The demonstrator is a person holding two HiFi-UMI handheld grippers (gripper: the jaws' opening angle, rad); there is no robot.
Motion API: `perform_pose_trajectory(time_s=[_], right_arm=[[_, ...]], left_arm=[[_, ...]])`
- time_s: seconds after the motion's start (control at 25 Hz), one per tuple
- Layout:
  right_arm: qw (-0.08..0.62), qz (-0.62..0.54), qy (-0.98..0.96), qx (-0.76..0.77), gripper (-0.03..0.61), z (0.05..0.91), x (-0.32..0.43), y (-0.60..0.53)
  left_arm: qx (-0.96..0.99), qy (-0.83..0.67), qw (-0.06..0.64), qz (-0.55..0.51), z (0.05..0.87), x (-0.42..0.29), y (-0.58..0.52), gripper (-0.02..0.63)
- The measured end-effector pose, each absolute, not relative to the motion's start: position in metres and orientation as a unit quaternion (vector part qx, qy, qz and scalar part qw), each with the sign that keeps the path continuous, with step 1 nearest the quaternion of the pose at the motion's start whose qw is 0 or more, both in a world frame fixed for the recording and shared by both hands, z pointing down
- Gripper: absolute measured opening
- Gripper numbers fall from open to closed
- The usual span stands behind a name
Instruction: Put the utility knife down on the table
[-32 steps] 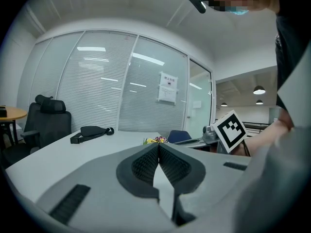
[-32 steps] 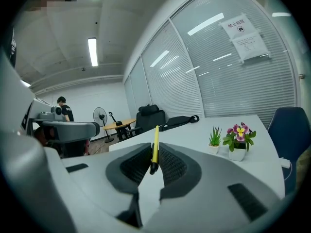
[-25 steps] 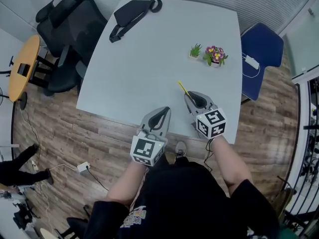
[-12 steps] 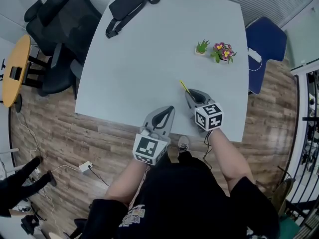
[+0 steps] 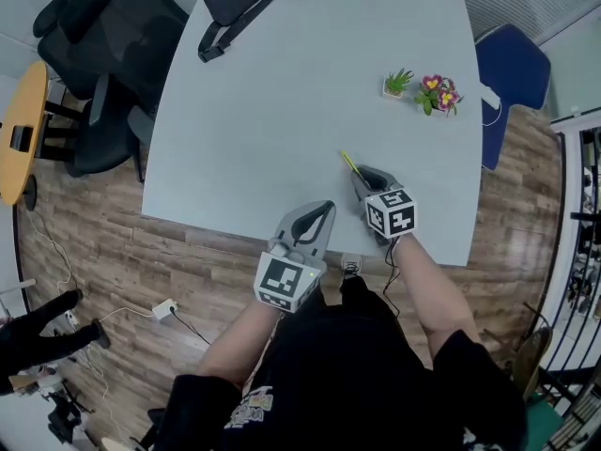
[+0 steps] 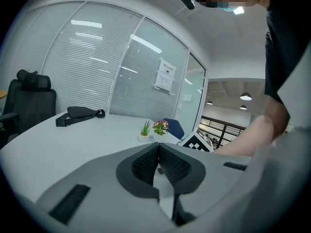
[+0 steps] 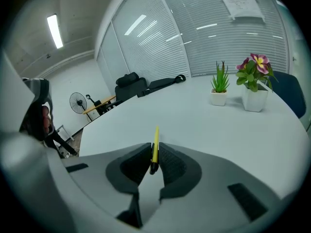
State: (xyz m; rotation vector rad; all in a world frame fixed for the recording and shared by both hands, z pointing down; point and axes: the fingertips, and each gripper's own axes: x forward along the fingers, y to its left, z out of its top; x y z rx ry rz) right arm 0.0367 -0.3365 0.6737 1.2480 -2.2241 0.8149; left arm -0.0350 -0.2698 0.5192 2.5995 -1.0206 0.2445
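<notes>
A thin yellow utility knife [image 7: 155,147] sticks out forward from between the jaws of my right gripper [image 7: 154,160], which is shut on it. In the head view that right gripper [image 5: 362,174] hovers over the near right part of the pale table [image 5: 282,92], with the utility knife [image 5: 349,163] pointing up and left. My left gripper [image 5: 321,209] is at the table's near edge, beside the right one. Its jaws are closed together with nothing between them, as the left gripper view [image 6: 157,152] shows.
Two small potted plants [image 5: 398,83] [image 5: 439,93] stand at the far right of the table, and a black bag [image 5: 242,3] lies at the far left. Black office chairs [image 5: 103,54] stand left of the table, a blue chair [image 5: 514,71] at the right.
Both grippers keep nearly the same pose, the right one slightly farther over the table. The head camera has shifted a little, so the table sits higher in view.
</notes>
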Motion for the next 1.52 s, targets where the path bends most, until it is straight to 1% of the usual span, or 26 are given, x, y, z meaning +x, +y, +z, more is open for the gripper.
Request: perform_pose_trajectory(time_s=[0.64,0.72,0.84,1.12,1.52], right_arm=[[0.294,0.29,-0.785,0.461,0.057,0.709,0.031,-0.339],[0.296,0.291,-0.785,0.461,0.062,0.71,0.03,-0.34],[0.299,0.292,-0.785,0.457,0.087,0.711,0.028,-0.34],[0.297,0.296,-0.789,0.45,0.106,0.711,0.027,-0.339],[0.273,0.286,-0.806,0.442,0.107,0.689,0.031,-0.334]], left_arm=[[0.917,-0.339,0.186,0.093,0.537,-0.049,-0.275,0.006],[0.918,-0.338,0.187,0.094,0.538,-0.05,-0.276,0.006],[0.918,-0.337,0.187,0.094,0.539,-0.051,-0.276,0.006],[0.918,-0.338,0.185,0.096,0.538,-0.049,-0.276,0.006],[0.916,-0.353,0.169,0.093,0.526,-0.039,-0.269,0.006]])
